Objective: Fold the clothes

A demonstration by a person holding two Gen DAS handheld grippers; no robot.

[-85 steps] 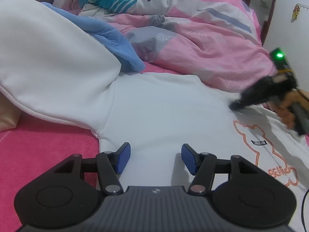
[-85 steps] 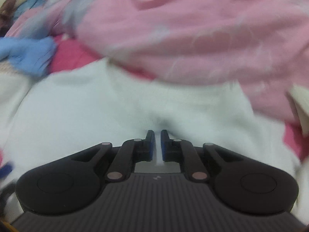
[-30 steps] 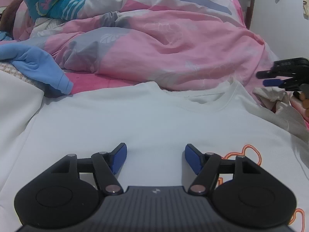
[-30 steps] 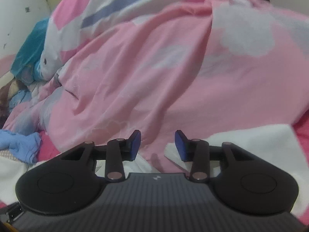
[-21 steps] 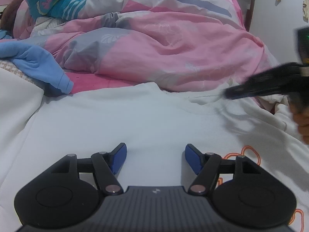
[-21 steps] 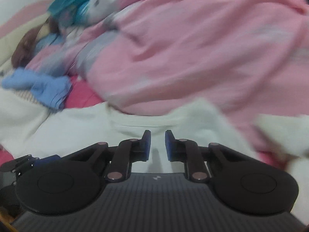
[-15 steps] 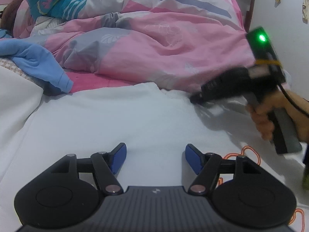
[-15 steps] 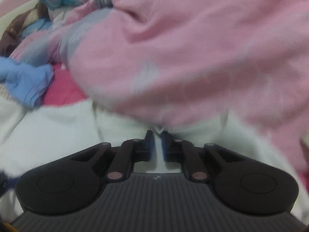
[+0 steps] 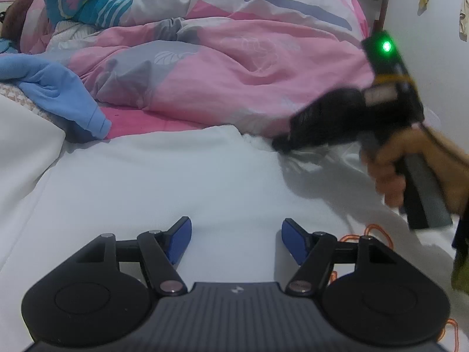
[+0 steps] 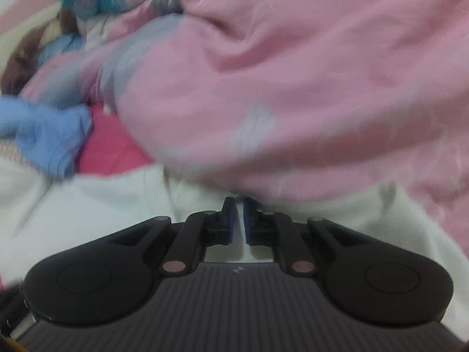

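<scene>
A white shirt (image 9: 164, 182) lies spread flat over the near part of the bed, its far edge running up against a heaped pink quilt (image 9: 249, 67) that fills the far side. An orange outline print (image 9: 378, 234) shows on the shirt at the near right. The left hand-held gripper (image 9: 236, 242) hangs low over the near middle of the shirt with its 2 blue pads (image 9: 177, 242) standing well apart and nothing between them; only bare white cloth shows in the gap, and the pads hold none of it. To the far right, a hand (image 9: 392, 170) grips the handle of the right hand-held gripper (image 9: 280, 146), a green light glowing on its top. Its tip is down at the shirt's far edge, just where the quilt begins, and the cloth there puckers into small creases toward it. From that gripper's own view, its pads (image 10: 229, 220) are drawn almost together, with a thin strip of the white shirt pinched in the narrow slit between them; this view is blurred, so the exact part of the shirt cannot be made out. A blue garment (image 9: 58, 96) lies crumpled at the far left, partly on a strip of bright pink sheet (image 9: 140, 123) between the shirt and the quilt. More white cloth (image 9: 23, 146) lies bunched at the left, beside the shirt. A teal patterned fabric (image 9: 91, 3) sits on top of the quilt at the far left.
</scene>
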